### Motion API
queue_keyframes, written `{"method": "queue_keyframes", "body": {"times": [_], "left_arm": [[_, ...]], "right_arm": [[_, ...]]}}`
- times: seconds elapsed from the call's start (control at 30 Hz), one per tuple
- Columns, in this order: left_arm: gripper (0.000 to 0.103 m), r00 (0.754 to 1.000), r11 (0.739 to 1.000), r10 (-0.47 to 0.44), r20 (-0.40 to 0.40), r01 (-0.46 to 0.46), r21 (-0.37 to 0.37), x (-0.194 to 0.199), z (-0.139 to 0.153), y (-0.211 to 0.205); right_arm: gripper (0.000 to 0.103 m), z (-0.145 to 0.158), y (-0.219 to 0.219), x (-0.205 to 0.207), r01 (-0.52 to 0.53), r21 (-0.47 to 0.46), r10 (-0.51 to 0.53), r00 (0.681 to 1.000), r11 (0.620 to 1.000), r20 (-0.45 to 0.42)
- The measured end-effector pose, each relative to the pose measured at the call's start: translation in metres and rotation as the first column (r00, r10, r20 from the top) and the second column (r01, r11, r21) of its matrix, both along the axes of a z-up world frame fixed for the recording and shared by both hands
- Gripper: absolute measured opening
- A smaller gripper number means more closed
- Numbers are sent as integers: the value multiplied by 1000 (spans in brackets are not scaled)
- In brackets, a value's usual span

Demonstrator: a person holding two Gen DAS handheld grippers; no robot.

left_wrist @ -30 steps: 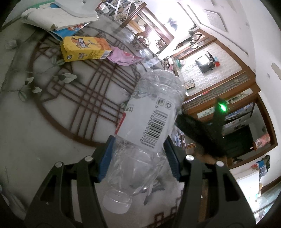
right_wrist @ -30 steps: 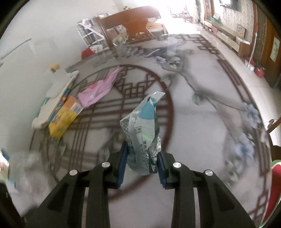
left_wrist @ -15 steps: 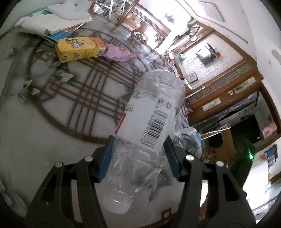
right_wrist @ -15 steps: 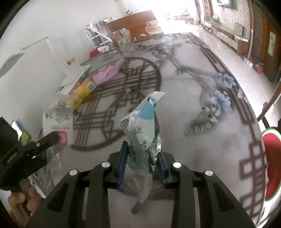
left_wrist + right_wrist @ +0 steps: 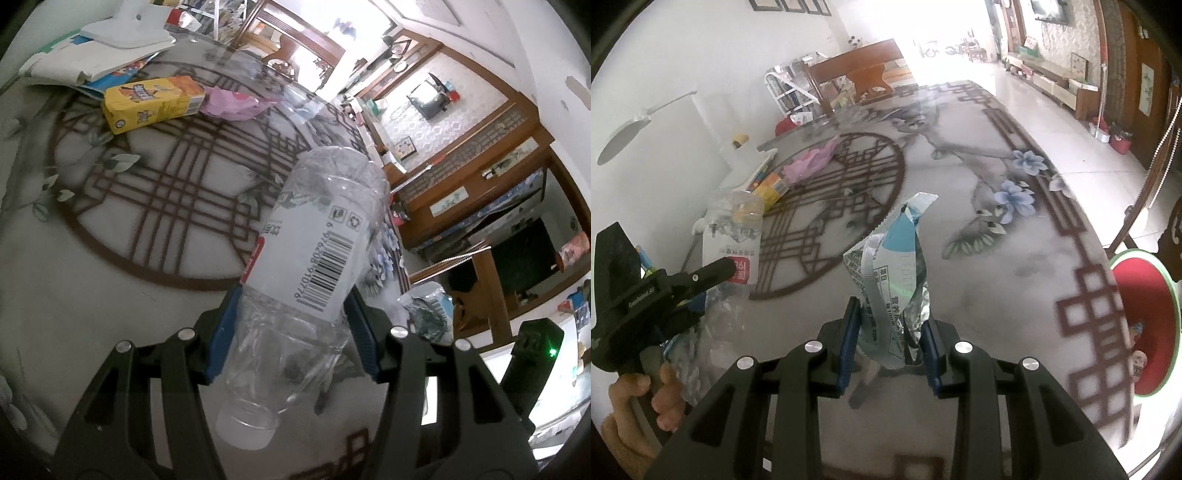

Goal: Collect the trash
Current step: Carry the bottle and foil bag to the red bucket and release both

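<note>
Our left tongs (image 5: 291,332) clamp an empty plastic bottle (image 5: 314,266), cap toward us. Our right tongs (image 5: 890,347) pinch a foil wrapper (image 5: 894,284). We should keep both grips firm above the worktop (image 5: 990,280). At eleven o'clock, farther off, lie a yellow carton (image 5: 151,103) and pink wrapper (image 5: 232,105).

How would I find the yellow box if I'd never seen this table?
Look at the big table with the round brown lattice pattern. At its far edge, beside the stack of papers and books, lies the yellow cardboard carton, touching a crumpled pink plastic bag. It is the only boxy, bright yellow thing there.
</note>
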State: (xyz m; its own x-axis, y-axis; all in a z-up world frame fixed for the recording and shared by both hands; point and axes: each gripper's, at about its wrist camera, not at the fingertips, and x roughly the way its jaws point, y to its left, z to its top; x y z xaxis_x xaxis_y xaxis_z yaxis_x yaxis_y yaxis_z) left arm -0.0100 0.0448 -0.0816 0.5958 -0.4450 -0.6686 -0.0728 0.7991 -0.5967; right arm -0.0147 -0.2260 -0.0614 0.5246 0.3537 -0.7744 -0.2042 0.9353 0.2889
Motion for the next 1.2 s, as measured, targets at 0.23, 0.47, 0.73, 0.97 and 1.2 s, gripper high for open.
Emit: {"method": "queue_keyframes", "body": {"times": [0.23,0.47,0.73,0.97,1.2], "left_arm": [[54,1000,999,-22,2,22,31,1,0,-13],[54,999,997,-55,1,54,49,4,0,-30],[54,996,995,-87,5,87,58,6,0,-47],[54,993,991,-120,11,119,63,8,4,-65],[54,987,986,-156,22,155,59,6,8,-83]], "right_arm": [[31,2,-18,-10,10,-36,-9,1000,999,25],[31,6,-35,-13,38,12,-38,999,999,25],[31,11,-46,-16,49,28,-50,998,998,38],[31,17,-63,-17,75,43,-77,996,996,46],[31,21,-79,-22,103,50,-105,993,993,49]]}}
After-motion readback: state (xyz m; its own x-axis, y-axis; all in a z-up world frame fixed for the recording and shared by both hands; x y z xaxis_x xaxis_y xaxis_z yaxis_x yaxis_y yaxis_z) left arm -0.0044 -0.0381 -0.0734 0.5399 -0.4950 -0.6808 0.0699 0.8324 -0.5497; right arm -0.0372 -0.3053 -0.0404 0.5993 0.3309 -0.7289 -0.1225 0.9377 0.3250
